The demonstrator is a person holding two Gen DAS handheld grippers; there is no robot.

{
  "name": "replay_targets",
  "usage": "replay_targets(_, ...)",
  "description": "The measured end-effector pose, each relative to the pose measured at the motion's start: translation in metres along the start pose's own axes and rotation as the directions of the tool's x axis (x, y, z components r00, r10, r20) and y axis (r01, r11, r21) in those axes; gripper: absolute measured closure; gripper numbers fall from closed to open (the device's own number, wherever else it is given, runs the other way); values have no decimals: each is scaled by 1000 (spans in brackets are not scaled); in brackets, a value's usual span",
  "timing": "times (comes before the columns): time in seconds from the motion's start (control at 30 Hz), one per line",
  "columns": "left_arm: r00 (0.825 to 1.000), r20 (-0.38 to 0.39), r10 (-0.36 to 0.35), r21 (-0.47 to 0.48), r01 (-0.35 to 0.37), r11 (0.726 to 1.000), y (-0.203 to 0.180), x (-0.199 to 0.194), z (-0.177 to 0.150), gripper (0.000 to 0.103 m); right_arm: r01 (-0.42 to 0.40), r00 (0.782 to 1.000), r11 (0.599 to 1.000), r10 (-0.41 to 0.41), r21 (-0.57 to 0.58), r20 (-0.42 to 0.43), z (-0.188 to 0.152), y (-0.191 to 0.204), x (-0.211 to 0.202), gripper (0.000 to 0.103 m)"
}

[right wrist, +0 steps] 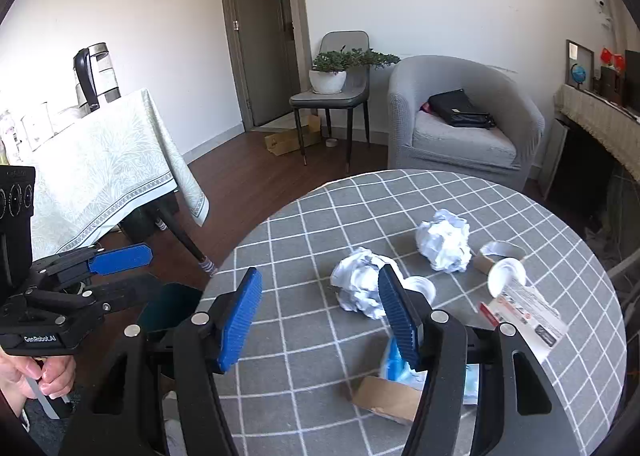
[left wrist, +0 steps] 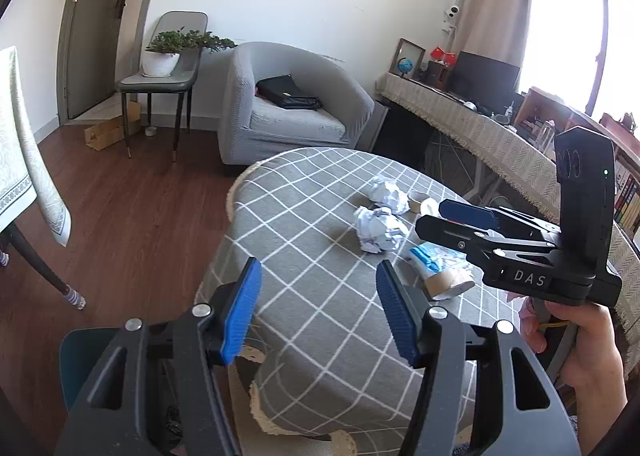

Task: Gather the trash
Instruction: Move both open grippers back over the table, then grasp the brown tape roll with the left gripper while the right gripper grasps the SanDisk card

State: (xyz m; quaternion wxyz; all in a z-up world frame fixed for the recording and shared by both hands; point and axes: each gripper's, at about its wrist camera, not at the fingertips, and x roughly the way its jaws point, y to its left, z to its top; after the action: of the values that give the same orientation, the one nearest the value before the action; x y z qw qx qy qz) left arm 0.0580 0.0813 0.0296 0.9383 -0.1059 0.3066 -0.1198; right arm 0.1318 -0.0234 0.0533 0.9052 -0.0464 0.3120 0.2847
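Both grippers, left (left wrist: 320, 312) and right (right wrist: 320, 316), hover with fingers wide apart, empty. Paper balls (right wrist: 362, 282) lie mid-desk (right wrist: 288, 240). Reaching step, I judge: next, close on the nearest ball.

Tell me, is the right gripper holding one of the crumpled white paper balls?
No, the right gripper is open and empty above the grey checked tablecloth, with both crumpled white paper balls lying loose.
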Motion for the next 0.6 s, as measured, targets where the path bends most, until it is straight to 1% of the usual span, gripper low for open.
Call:
replay_targets(0.13, 999, -41, -24, 17, 25, 1000, -28, 21, -4, 34, 30, 1000, 1000, -30, -7, 6, -9, -26, -17, 39)
replay_targets(0.23, 996, -73, -56, 4, 56, 998, -46, 36, -6, 33, 50, 999, 999, -50, 9, 1, -19, -49, -27, 39)
replay_targets(0.33, 994, -89, -62, 13, 63, 998, -62, 49, -8, 31, 61, 998, 998, -61, 27, -4, -30, -69, -37, 39)
replay_targets(0.47, 988, -120, -98, 15, 100, 995, -87, 68, -12, 26, 76, 997, 996, -75, 41, -12, -41, -88, -46, 39)
replay_targets(0.6, 984, -148, -100, 19, 104, 994, -108, 85, -18, 22, 88, 996, 995, -87, 49, -24, -52, -104, -54, 39)
